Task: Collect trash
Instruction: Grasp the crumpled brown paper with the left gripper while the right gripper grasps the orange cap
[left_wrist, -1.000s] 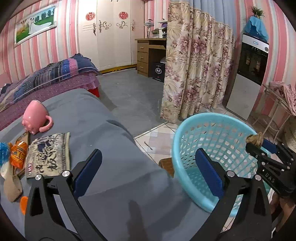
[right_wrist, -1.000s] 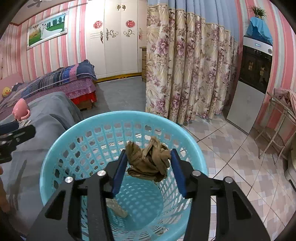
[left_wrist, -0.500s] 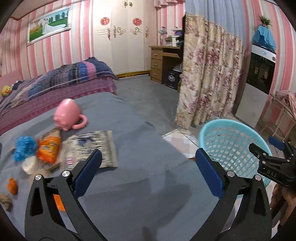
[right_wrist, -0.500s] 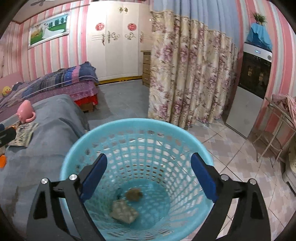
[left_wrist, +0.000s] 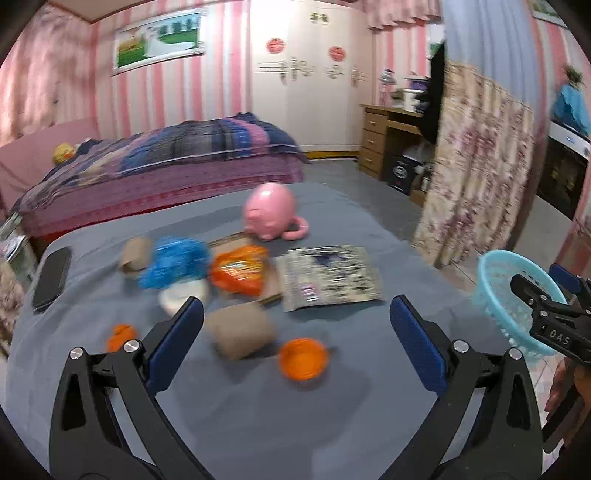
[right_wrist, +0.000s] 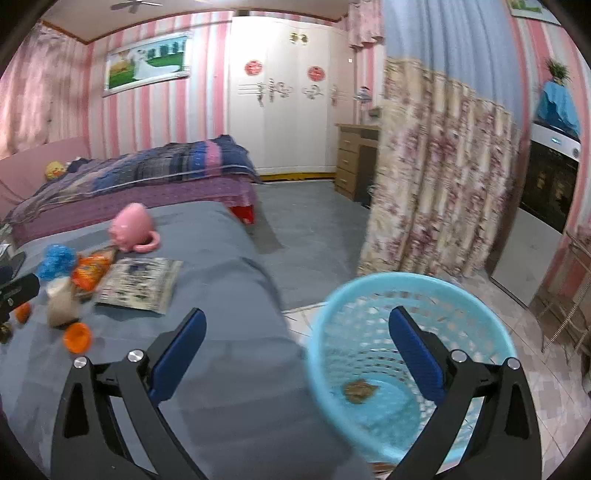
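Light: even, soft indoor, no glare | Shadows: faint under round orange plastic lid (left_wrist: 303, 359) ahead of left gripper (left_wrist: 295, 343) | Blur: motion smear on flowered curtain (right_wrist: 436, 177), light-blue plastic mesh basket (right_wrist: 369, 295) | Sharp: both grippers' black frames | Edges: fisheye bowing, dark corners.

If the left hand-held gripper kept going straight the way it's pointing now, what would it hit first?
Probably the crumpled brown paper wad or the orange cap on the grey cloth; both lie between the open left hand-held gripper's fingers, though blur leaves depth unclear.
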